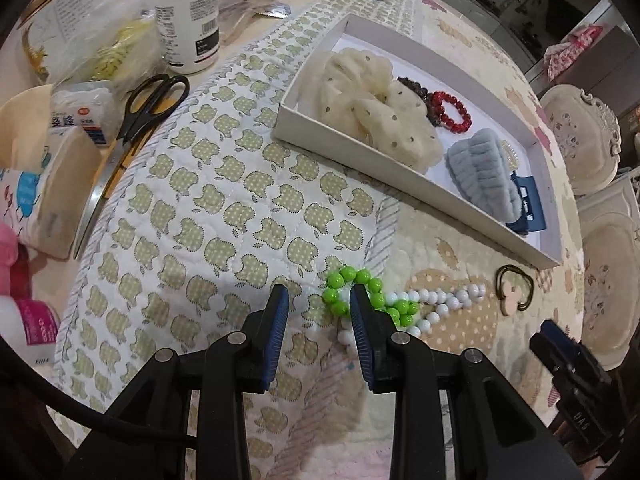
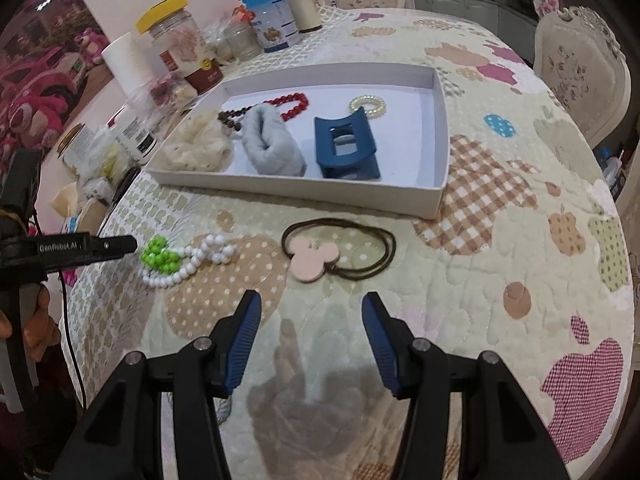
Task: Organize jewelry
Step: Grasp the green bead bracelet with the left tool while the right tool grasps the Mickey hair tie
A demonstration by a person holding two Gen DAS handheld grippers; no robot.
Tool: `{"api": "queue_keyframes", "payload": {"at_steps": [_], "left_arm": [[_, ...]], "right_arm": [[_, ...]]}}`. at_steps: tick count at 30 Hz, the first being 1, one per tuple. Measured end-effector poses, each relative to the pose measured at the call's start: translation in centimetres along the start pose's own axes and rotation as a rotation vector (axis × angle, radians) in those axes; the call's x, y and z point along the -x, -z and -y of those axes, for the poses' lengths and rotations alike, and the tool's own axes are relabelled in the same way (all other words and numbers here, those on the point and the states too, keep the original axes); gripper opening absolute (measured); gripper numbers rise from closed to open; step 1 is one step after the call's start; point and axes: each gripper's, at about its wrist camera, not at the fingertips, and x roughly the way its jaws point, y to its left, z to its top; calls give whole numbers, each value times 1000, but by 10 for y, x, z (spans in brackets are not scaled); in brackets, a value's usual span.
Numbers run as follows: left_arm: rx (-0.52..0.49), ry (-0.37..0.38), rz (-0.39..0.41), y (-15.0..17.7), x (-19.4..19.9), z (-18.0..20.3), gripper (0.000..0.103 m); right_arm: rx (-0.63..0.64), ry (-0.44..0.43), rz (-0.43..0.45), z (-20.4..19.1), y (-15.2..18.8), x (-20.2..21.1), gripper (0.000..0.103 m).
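Note:
A green and white bead bracelet [image 1: 376, 300] lies on the quilted cloth; it also shows in the right wrist view [image 2: 180, 258]. My left gripper [image 1: 320, 300] is open, its right finger resting over the green beads, nothing gripped. It shows from the side in the right wrist view [image 2: 116, 245]. A pink mouse-shaped hair tie [image 2: 314, 259] with a brown elastic lies just ahead of my right gripper [image 2: 312, 306], which is open and empty. The white tray [image 2: 304, 194] holds a cream scrunchie [image 1: 372, 108], a grey-blue scrunchie [image 2: 272, 144], a blue claw clip [image 2: 346, 146], red beads [image 2: 290, 104] and a clear coil tie [image 2: 368, 106].
Scissors [image 1: 140, 120], bottles [image 1: 188, 16], tins and bags crowd the table's far left side. Jars and a paper roll [image 2: 128, 64] stand behind the tray. Upholstered chairs [image 2: 580, 64] stand at the table's right edge.

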Motion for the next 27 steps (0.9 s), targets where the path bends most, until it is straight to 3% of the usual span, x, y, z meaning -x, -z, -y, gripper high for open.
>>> {"api": "queue_keyframes", "payload": {"at_steps": [7,11,14,15,16,17,18,27], "left_arm": [[-42,-16,-31,-4,-15,5,31],[-72,-22,-28,-6,-18,8,31],[-91,-19,-25,-7,-19,11,31],[-104,-20,-17,-6,-19,12,28],[-114,-19,-14,-9,-22,17,24],[-126,-16,-13,-8,-23,18,11],[-133,-9,-19,-7,-24,19,9],[-101,48,22,-10,4,13,8]], "right_arm": [[53,-1,-14,-8,-15,-19,55],[127,59,-41,-14,-19,-39,55],[131,56,-27,-12,-21,-44,55],[134,58,-23,-12,-21,-44,54],[140,61,-14,-12,-21,-44,42],[151,70,-8,-13,-21,-45,35],[158,73,-6,-14,-20,-45,36],[112,21,37,-5,-18,-24,35]]}}
